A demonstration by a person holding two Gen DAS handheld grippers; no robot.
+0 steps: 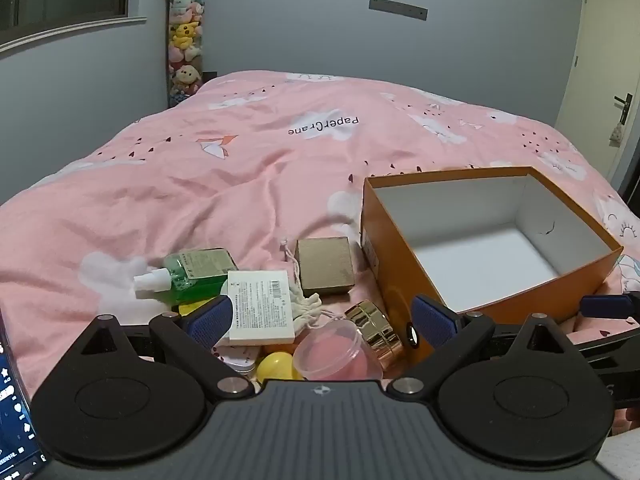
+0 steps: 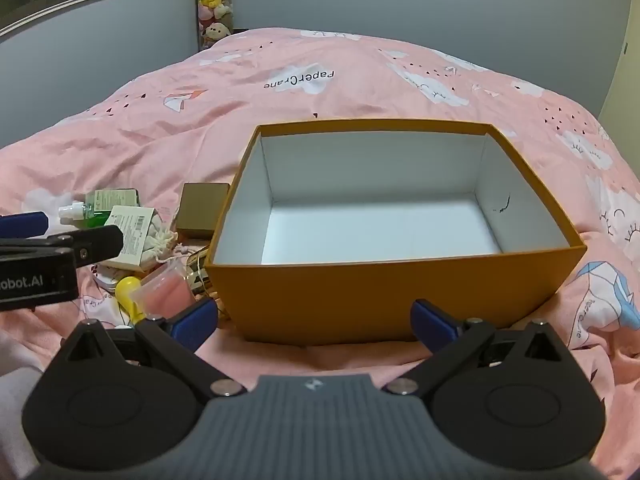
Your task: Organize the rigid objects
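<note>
An open orange box (image 1: 390,264) (image 2: 384,292) with a white, empty inside sits on the pink bed. Left of it lies a pile: a green spray bottle (image 1: 188,276) (image 2: 96,206), a white carton (image 1: 260,308) (image 2: 134,234), a gold-brown box (image 1: 326,266) (image 2: 200,210), a gold jar (image 1: 378,330), a clear pink tub (image 1: 334,354) (image 2: 168,290), a yellow egg (image 1: 276,366) (image 2: 128,290) and a cloth pouch (image 1: 310,310). My left gripper (image 1: 322,322) is open over the pile, holding nothing. My right gripper (image 2: 314,322) is open in front of the box, empty.
The pink duvet (image 1: 240,168) covers the bed. A tower of plush toys (image 1: 185,40) stands at the far wall. A door (image 1: 600,80) is at the right. A phone screen (image 1: 16,408) shows at the left edge. The left gripper body (image 2: 48,264) is in the right wrist view.
</note>
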